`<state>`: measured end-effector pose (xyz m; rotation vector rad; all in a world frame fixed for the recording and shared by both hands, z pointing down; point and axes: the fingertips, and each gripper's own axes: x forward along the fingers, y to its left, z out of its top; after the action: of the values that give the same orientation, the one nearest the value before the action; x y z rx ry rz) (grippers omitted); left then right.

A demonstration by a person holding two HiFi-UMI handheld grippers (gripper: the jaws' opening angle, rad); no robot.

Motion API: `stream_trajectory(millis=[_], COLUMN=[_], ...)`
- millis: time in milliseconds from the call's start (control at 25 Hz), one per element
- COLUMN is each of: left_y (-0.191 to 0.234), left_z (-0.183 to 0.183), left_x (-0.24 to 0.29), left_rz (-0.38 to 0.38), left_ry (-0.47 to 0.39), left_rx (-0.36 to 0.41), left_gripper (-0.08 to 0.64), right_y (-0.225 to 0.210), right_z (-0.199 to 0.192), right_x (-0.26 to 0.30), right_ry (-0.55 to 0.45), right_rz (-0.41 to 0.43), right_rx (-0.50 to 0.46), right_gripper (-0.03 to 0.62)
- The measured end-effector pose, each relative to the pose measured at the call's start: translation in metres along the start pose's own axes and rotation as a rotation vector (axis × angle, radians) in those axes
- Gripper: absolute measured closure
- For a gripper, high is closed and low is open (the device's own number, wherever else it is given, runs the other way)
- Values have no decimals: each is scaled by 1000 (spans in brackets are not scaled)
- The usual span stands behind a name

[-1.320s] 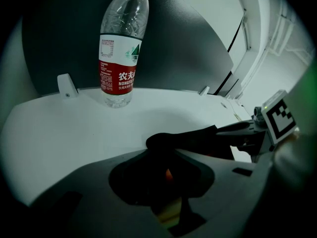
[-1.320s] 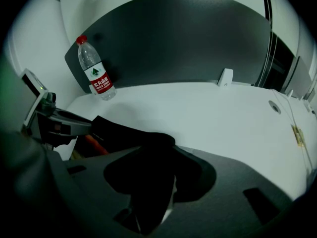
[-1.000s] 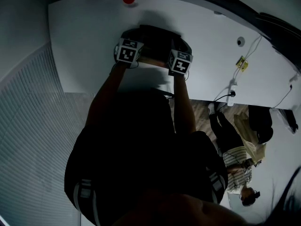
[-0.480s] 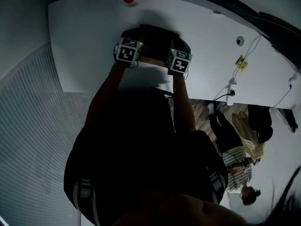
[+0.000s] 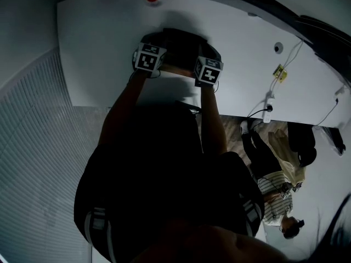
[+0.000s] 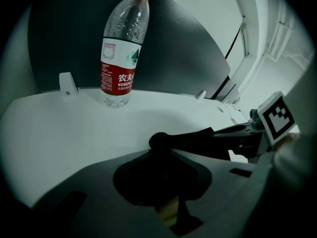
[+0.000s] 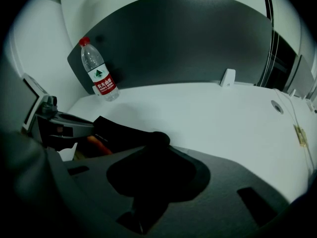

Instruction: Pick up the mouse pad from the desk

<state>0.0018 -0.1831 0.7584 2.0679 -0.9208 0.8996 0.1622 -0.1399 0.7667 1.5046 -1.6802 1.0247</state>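
Note:
A dark mouse pad [image 5: 184, 44] lies stretched between my two grippers over the white desk [image 5: 98, 48]. My left gripper [image 5: 156, 41] is shut on the pad's left end. In the left gripper view the pad [image 6: 198, 139] runs from my jaws [image 6: 161, 143] across to the right gripper [image 6: 247, 135]. My right gripper [image 5: 211, 53] has just been closing its jaws with the pad's other end between them. In the right gripper view the pad [image 7: 121, 130] reaches from the left gripper [image 7: 54, 123] to my jaw tips [image 7: 157, 139]. How the pads touch it stays dark.
A clear water bottle with a red label and cap [image 6: 121, 58] stands upright at the desk's far edge, before a dark panel [image 7: 188, 43]. A cable hole [image 5: 281, 47] and cables [image 5: 274, 86] are on the desk's right side. A person [image 5: 274, 185] sits beyond the desk's near right edge.

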Motion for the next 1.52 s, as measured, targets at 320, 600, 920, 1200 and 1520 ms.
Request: stream_trajectory(millis=[320,600,920,1200,1520], left_y=[-3,-3,-3,-4,-8], left_z=[0,-1,-1,-2,-3], left_x=[-6,-15,-29,-44,-59], left_rz=[-6,-3,3,12,21], left_ry=[-13,-18,-32,-51,-81], left_rx=[-7,-14,-22,-25,-26], left_gripper=[511,511,511,511,511], right_y=[4,10,20,29,32], right_z=[1,3,8,13,11], right_x=[-5,-11,-20,-30,-43], right_ry=[-6,-13,-27,-61,-65], right_rz=[6,17,33,54,55], right_rx=[-16,-26,-30,-41,-55], right_gripper=[528,529,529,531,532])
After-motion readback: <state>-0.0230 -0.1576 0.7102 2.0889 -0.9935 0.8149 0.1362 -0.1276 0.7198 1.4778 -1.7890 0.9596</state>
